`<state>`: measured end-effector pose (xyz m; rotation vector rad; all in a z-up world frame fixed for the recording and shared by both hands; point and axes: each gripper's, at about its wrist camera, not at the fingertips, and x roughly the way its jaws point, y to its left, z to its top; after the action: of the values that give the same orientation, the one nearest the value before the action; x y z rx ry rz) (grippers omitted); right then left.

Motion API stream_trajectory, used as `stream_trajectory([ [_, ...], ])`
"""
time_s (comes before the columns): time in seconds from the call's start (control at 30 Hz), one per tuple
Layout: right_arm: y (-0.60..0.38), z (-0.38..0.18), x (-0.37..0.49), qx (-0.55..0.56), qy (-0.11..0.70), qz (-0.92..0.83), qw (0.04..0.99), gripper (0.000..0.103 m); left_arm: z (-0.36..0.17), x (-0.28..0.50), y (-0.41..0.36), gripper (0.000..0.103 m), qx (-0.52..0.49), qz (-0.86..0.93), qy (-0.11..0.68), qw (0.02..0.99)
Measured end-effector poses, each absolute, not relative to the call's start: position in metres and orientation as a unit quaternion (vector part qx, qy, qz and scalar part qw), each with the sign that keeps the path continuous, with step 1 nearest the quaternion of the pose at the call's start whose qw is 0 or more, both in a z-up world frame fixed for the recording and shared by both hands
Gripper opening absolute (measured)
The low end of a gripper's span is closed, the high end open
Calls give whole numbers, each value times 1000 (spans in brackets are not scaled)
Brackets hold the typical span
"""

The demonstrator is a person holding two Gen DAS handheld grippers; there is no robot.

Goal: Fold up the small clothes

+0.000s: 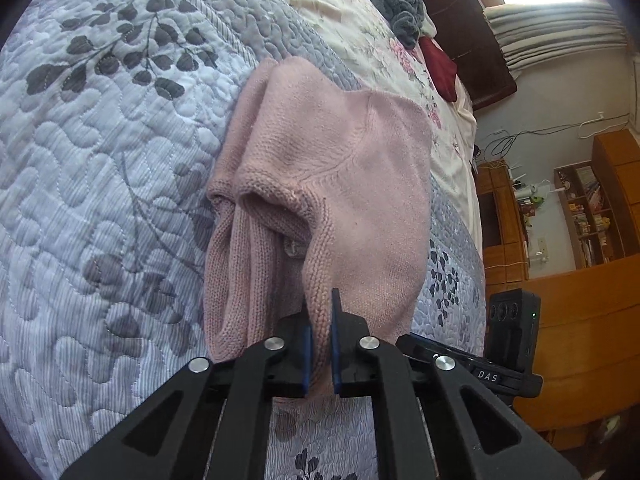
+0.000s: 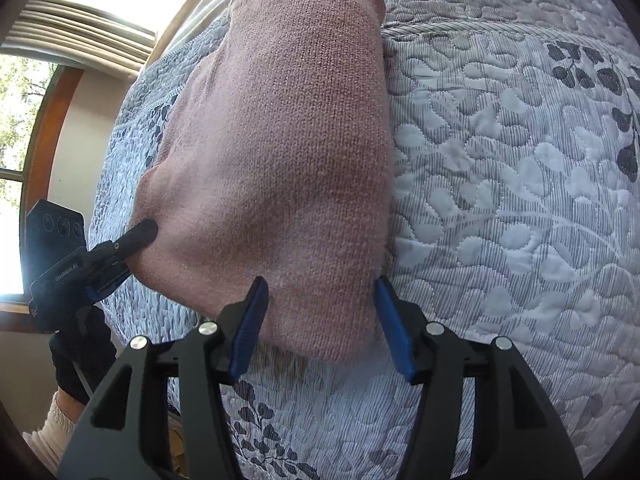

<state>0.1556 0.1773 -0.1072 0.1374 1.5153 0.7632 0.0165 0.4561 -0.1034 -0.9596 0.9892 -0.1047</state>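
Two grippers are on this job. My left gripper point(image 1: 320, 338) is clamped narrow on a knit edge of the pink sweater point(image 1: 348, 184), holding it up off the quilt point(image 1: 100, 200). My right gripper point(image 2: 322, 320) stands wide, its blue pads either side of the sweater's near edge, not yet biting. The sweater lies lengthwise on the bed, partly bunched, one sleeve doubled under on the left side. I judge the main risk is lifting with only one corner held: the loose knit would sag and the fold would go crooked. If the right jaws shut too deep, they could pinch the quilt too.
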Motion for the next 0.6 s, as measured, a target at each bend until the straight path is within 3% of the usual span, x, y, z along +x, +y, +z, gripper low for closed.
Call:
stream_trajectory([
  [0.47,180,-137,150,72,693,324,640,53,-145,16,461,10,-426,-25,489,761],
  [0.57,176,-129,153,58,686,330,645,56,-133,16,464,18,-426,-26,492,759],
  [0.6,175,-124,154,53,681,332,650,56,-127,15,466,29,-425,-24,491,760],
])
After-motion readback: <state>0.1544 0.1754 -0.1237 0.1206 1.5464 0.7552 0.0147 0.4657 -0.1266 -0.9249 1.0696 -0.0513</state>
